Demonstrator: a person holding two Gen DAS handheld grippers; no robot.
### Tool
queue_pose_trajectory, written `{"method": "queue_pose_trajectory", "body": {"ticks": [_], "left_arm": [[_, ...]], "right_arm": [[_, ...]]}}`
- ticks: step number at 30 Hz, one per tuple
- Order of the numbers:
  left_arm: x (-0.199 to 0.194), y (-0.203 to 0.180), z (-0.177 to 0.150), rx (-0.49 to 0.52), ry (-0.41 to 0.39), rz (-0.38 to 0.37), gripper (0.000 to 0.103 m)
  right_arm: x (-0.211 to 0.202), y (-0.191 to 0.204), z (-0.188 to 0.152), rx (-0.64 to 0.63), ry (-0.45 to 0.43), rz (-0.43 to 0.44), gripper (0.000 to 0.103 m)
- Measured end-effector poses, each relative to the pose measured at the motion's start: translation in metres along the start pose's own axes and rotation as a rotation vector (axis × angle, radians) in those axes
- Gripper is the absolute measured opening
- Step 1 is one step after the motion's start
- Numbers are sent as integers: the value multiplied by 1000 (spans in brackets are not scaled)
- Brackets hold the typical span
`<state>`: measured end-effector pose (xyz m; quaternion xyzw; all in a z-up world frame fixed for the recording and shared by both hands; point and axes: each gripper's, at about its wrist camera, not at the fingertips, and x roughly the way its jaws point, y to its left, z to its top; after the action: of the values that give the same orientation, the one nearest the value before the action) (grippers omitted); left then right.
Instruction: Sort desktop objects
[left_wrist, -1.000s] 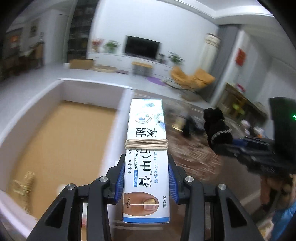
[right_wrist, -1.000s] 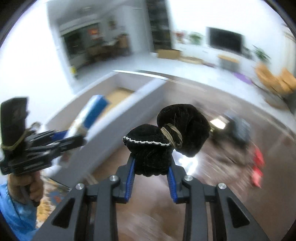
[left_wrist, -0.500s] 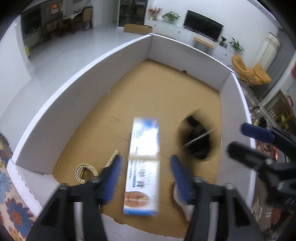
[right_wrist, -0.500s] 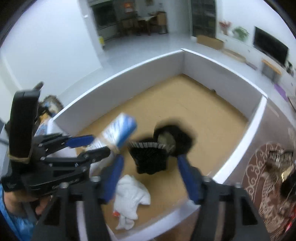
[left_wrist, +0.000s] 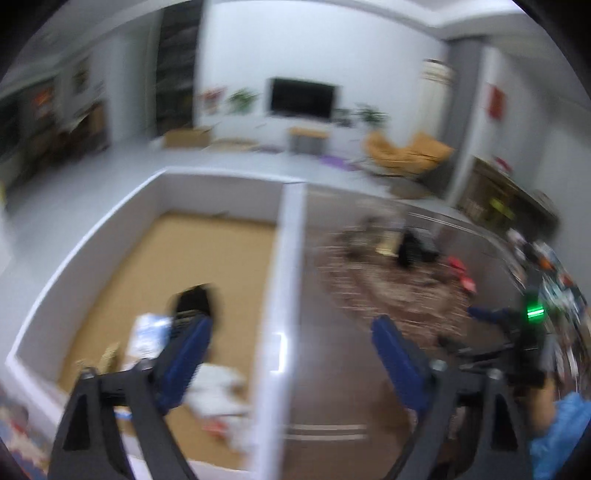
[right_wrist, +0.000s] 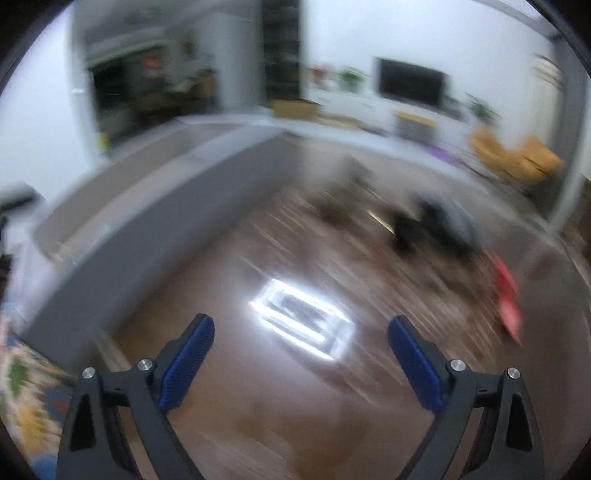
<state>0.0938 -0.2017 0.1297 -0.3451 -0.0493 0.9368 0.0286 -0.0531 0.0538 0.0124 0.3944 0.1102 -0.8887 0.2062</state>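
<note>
Both items gripped a second ago are now released: the blue-and-white cardboard cream box and the black fabric pouch lie on the brown floor of the white-walled open box, lower left of the left wrist view. The cream box lies just left of the pouch; whether they touch cannot be told through the blur. A white crumpled cloth lies nearer the camera in the same box.

The left gripper has just been opening; its blue-padded jaws stand wide with nothing between them, straddling the box's right wall at lower centre. The right gripper has likewise just been opening and stands wide and empty over the glossy brown tabletop, lower centre of the right wrist view, with a bright light reflection between its jaws. In the left wrist view it appears at the right edge, with a green light showing.

On the tabletop, right of the box, remaining objects are heavily blurred: a dark object at centre right and a red object at the right edge. Their identity cannot be told.
</note>
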Motion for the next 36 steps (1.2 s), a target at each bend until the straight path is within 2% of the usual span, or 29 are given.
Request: {"method": "queue_pose_trajectory", "body": {"ticks": [1,3,6,9,10,13,15,17,21,36], "left_arm": [[3,-23,-3,32,-1,-28,103],[22,-60,-7,75,32,-80,103],[72,-106,-19,116,103,-115,103],[143,-130,-36,155,166,-88,103],[163,-134,-41,167,191,-57,103],[204,-131,-40,153,236,0,103],[222,-130,-34,128,260,13,103],[233,-133,-22,120,261,24,103],[247,-141,-23,152,255,20,103],[248,-135,-27,147,251,21,103]], "right_arm": [[5,-20,-20,17,36,-57,95],[7,-63,-46,60,88,-127,95],[13,-103,-68,145,128,-186,96],[20,-125,-73,210,108,-174,99],[21,-130,-72,220,105,-175,101],[27,-134,-66,251,112,-175,103],[30,-136,-60,256,112,-180,103],[29,-136,-61,259,112,-183,103],[37,-136,-57,262,113,-187,103],[35,-136,-58,262,114,-187,103]]}}
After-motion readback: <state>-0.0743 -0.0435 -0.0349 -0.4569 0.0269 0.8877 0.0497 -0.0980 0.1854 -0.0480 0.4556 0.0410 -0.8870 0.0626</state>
